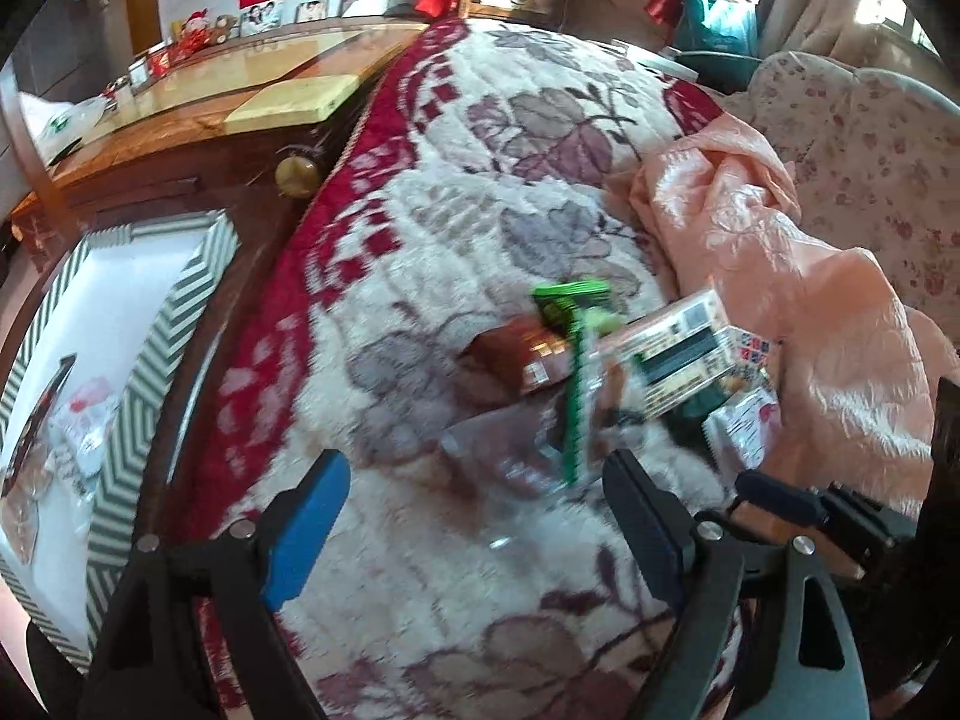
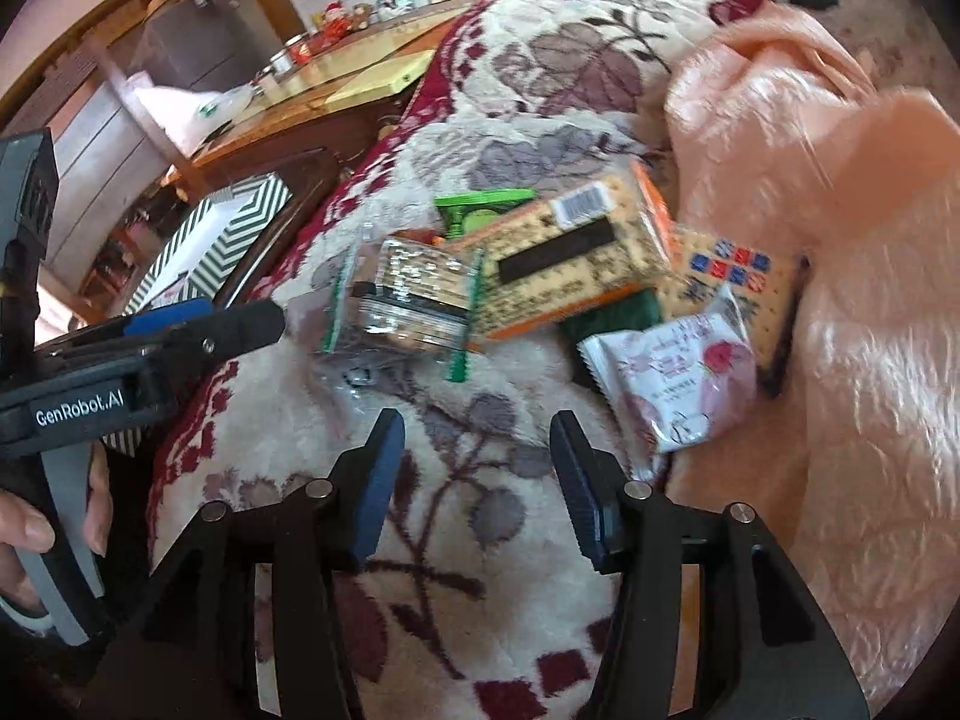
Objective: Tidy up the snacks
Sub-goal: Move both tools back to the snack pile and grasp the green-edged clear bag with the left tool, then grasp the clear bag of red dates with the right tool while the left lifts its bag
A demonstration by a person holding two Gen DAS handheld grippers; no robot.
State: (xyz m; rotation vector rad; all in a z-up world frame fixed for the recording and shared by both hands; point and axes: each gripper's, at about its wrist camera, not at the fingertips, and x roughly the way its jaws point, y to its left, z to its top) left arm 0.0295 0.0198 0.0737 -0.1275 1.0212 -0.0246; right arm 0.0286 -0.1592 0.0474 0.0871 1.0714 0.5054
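Observation:
A pile of snack packets lies on a floral blanket [image 2: 468, 540]: a clear green-edged cracker pack [image 2: 408, 306], a large orange-edged cracker pack [image 2: 576, 258], a green packet [image 2: 480, 207], a beige pack with blue and red squares [image 2: 738, 282] and a white-pink packet [image 2: 678, 378]. My right gripper [image 2: 477, 480] is open and empty, just short of the pile. My left gripper [image 1: 480, 528] is open and empty before the clear pack [image 1: 516, 450]; it also shows at the left of the right wrist view [image 2: 240, 324]. A striped box [image 1: 120, 324] holding some packets stands left of the bed.
A pink satin quilt [image 2: 810, 180] is bunched right of the pile. A wooden cabinet [image 1: 198, 120] with photos and small items stands behind the striped box. A floral cushion [image 1: 852, 138] lies at the far right.

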